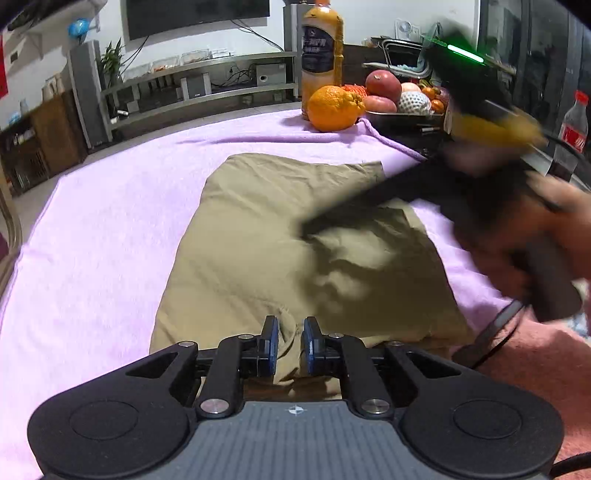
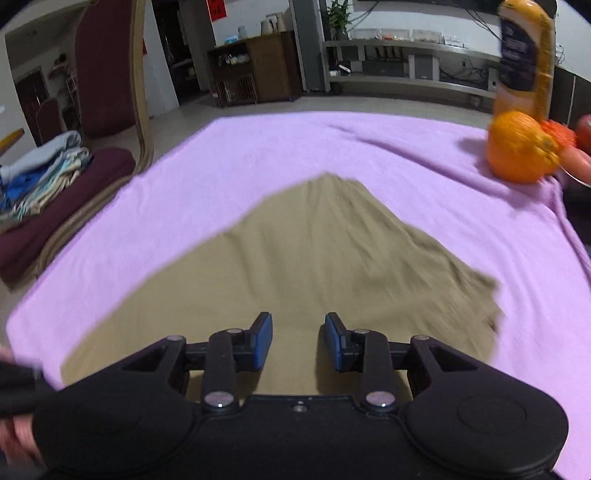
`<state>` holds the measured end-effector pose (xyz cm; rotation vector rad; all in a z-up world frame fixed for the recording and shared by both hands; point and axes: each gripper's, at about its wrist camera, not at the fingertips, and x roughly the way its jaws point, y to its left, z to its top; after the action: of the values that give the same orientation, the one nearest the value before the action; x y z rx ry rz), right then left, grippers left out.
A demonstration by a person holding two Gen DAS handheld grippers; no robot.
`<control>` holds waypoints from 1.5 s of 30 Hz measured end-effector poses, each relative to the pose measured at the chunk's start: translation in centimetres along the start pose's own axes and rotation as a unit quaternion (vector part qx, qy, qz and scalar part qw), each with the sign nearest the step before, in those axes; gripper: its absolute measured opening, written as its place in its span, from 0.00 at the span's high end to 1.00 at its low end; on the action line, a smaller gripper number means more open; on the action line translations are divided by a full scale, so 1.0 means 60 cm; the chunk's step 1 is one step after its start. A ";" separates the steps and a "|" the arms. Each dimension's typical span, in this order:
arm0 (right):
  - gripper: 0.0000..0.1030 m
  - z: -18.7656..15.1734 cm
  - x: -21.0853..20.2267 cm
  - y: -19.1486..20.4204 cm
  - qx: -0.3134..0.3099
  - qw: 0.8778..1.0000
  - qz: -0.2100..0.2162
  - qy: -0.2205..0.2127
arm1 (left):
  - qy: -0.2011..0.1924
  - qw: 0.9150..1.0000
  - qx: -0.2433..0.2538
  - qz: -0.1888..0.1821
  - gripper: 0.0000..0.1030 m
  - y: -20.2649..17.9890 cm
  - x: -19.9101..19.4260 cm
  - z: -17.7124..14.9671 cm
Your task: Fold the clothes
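Garment (image 1: 288, 236) flat on the blanket (image 1: 110, 229) before you, orange (image 1: 334, 108) at one o'clock, bottle (image 1: 320, 48) behind it.

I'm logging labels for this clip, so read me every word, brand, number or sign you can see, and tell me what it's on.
No text here can be read with certainty.
Orange juice bottle: dark label, print too blurred to read.
Red-capped soda bottle: white script on a red label, too small to read.
Red paper on the wall: a dark character, cropped and blurred.
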<state>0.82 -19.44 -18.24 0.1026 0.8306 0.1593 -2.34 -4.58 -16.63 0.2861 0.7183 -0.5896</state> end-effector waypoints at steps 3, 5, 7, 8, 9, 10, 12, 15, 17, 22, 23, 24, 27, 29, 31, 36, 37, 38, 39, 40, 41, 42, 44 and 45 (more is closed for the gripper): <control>0.74 -0.061 -0.064 -0.013 -0.005 0.999 -0.034 0.015 | -0.008 1.000 0.000 -0.002 0.87 -0.001 -0.014 -0.006; 0.74 -0.083 -0.099 -0.024 0.034 0.998 -0.042 0.026 | -0.015 1.000 0.005 0.000 0.87 -0.005 -0.026 -0.005; 0.75 -0.095 -0.128 -0.032 0.086 0.995 -0.042 0.024 | -0.031 0.999 0.006 -0.006 0.84 -0.003 -0.049 -0.003; 0.75 -0.099 -0.141 -0.034 0.110 0.993 -0.040 0.018 | -0.043 0.999 0.001 -0.009 0.81 0.000 -0.063 -0.007; 0.78 -0.100 -0.154 -0.032 0.128 0.991 -0.031 0.005 | -0.056 0.998 -0.005 -0.010 0.79 0.002 -0.077 -0.011; 0.78 -0.099 -0.164 -0.028 0.144 0.989 -0.018 -0.007 | -0.067 0.998 -0.017 -0.010 0.79 0.007 -0.088 -0.014; 0.78 -0.089 -0.171 -0.015 0.164 0.986 0.011 -0.023 | -0.082 0.995 -0.048 -0.004 0.79 0.025 -0.104 -0.015; 0.78 -0.063 -0.152 0.022 0.141 0.989 0.032 -0.034 | -0.080 0.993 -0.083 0.019 0.87 0.049 -0.091 0.001; 0.80 -0.048 -0.128 0.045 0.123 0.991 0.043 -0.036 | -0.073 0.993 -0.090 0.014 0.87 0.054 -0.069 0.017; 0.80 -0.052 -0.057 0.072 0.087 0.995 0.040 0.011 | 0.014 0.997 -0.074 -0.010 0.86 0.045 0.000 0.000; 0.81 -0.062 -0.058 0.069 0.082 0.996 0.037 0.026 | 0.014 0.998 -0.059 -0.005 0.86 0.039 -0.006 -0.011; 0.83 -0.071 -0.062 0.067 0.077 0.996 0.036 0.038 | 0.012 0.999 -0.047 -0.003 0.86 0.036 -0.017 -0.016; 0.82 -0.087 -0.106 0.047 0.097 0.993 0.046 0.042 | 0.012 0.999 -0.037 -0.009 0.84 0.038 -0.050 -0.020; 0.78 -0.092 -0.132 0.019 0.145 0.987 0.060 0.029 | -0.015 0.998 -0.053 -0.009 0.82 0.053 -0.077 -0.014; 0.71 -0.096 -0.152 -0.017 0.203 0.976 0.074 0.001 | -0.043 0.996 -0.078 -0.007 0.67 0.076 -0.094 -0.001; 0.58 -0.100 -0.150 -0.121 0.367 0.923 0.112 -0.033 | -0.053 0.990 -0.134 0.006 0.19 0.147 -0.088 0.044; 0.58 -0.106 -0.140 -0.131 0.388 0.914 0.117 -0.026 | -0.044 0.989 -0.139 0.011 0.18 0.158 -0.074 0.052; 0.57 -0.112 -0.131 -0.141 0.409 0.904 0.121 -0.020 | -0.030 0.989 -0.147 0.012 0.18 0.170 -0.058 0.057; 0.56 -0.118 -0.122 -0.150 0.428 0.895 0.124 -0.013 | -0.012 0.987 -0.158 0.011 0.18 0.181 -0.041 0.061; 0.56 -0.125 -0.113 -0.153 0.441 0.889 0.124 -0.004 | 0.002 0.986 -0.168 0.008 0.18 0.190 -0.024 0.063; 0.56 -0.132 -0.104 -0.156 0.450 0.884 0.126 0.005 | 0.013 0.984 -0.177 0.004 0.18 0.197 -0.007 0.064; 0.56 -0.139 -0.096 -0.158 0.458 0.879 0.128 0.014 | 0.022 0.983 -0.183 -0.001 0.18 0.203 0.005 0.064; 0.56 -0.144 -0.082 -0.160 0.469 0.873 0.132 0.025 | 0.038 0.980 -0.193 -0.010 0.18 0.216 0.027 0.063; 0.56 -0.146 -0.075 -0.161 0.473 0.871 0.133 0.030 | 0.044 0.979 -0.198 -0.016 0.18 0.222 0.037 0.061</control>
<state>-7.67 -29.51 -22.34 1.1491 0.8917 -0.0004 8.87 3.61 -14.86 -0.0701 0.9098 -0.4533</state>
